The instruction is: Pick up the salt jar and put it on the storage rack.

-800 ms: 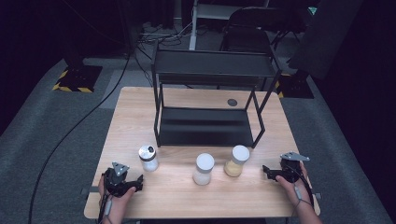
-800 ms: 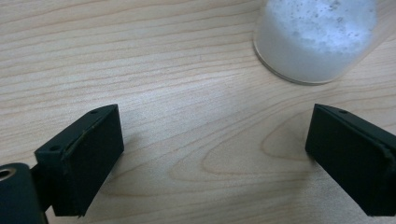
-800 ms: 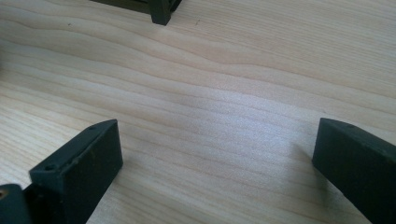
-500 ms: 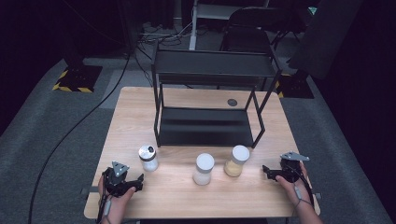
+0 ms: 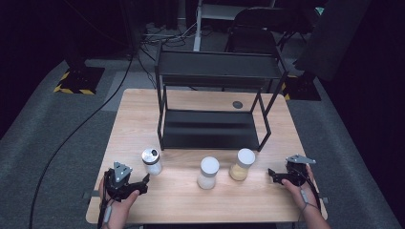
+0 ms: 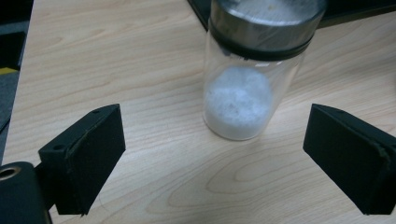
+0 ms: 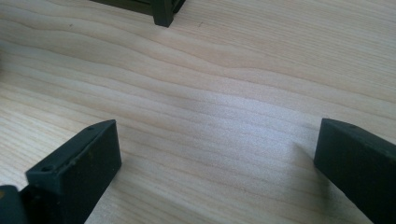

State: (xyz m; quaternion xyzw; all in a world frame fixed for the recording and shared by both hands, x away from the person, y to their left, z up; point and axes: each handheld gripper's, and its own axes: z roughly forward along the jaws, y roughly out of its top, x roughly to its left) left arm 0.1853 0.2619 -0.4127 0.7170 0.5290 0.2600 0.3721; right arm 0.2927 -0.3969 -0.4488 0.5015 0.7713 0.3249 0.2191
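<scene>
Light is falling from overhead onto the worktop (image 5: 143, 114), leaving the surrounding room sinking into near-black — the high view is looking soft and slightly grainy. A pale glare patch is spreading across the wood grain in the right gripper view. In the left gripper view the jar (image 6: 254, 70) is casting a faint shadow, its lid blurring at the top edge.

Your left gripper (image 5: 144, 180): low at near left, held in left hand (image 5: 119, 202), jaws spread wide, pointing forward-right. Your right gripper (image 5: 271, 174): near right, held in right hand (image 5: 298, 188), jaws spread wide, pointing left. Both forearms enter from bottom edge.
</scene>
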